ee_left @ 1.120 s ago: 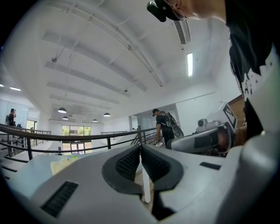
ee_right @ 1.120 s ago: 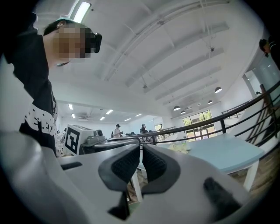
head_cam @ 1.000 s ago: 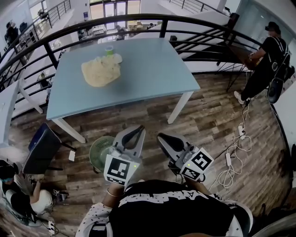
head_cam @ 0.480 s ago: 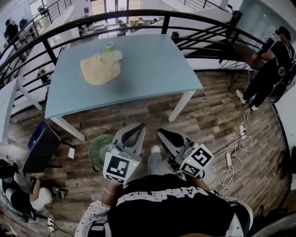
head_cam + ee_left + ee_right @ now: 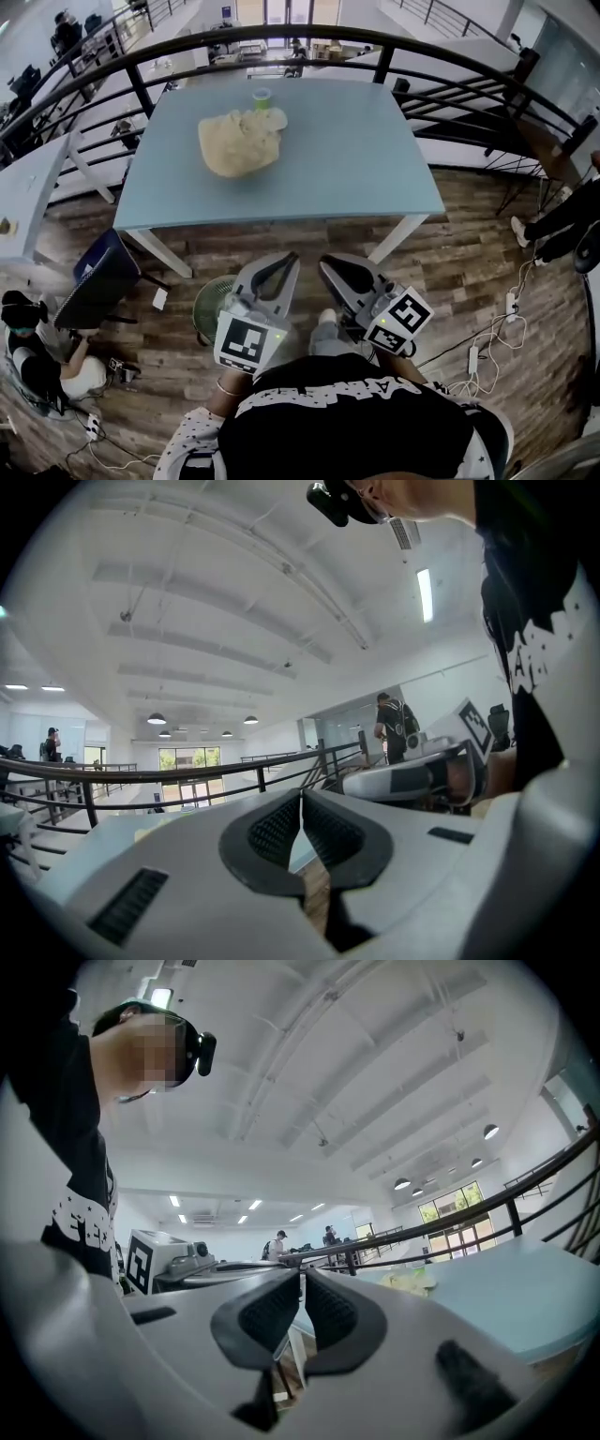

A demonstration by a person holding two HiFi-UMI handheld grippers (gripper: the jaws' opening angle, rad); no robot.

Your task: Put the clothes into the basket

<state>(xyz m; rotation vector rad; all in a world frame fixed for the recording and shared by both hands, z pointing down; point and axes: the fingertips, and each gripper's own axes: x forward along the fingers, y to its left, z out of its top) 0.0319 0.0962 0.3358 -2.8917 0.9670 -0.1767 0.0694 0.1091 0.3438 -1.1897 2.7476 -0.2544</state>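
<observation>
A pale yellow heap of clothes [image 5: 242, 142] lies on the far left part of the light blue table [image 5: 356, 159], beside a small green cup [image 5: 262, 97]. A round green basket [image 5: 210, 307] stands on the wooden floor near the table's front left leg, partly hidden behind my left gripper [image 5: 285, 262]. My right gripper [image 5: 328, 265] is close beside the left one. Both are held near my body, short of the table, pointing level at it. Both are shut with nothing between the pads. The right gripper view shows the clothes [image 5: 413, 1282] far ahead on the table.
A black railing [image 5: 309, 37] curves behind the table. A dark blue chair [image 5: 94, 291] and a seated person [image 5: 33, 366] are at the left. White cables [image 5: 483, 361] trail on the floor at the right, where another person's legs [image 5: 562, 220] show at the edge.
The whole view has shifted: the table and clothes now sit more to the right and nearer. The standing person at the right has slid to the frame's edge. Both grippers stay shut and empty.
</observation>
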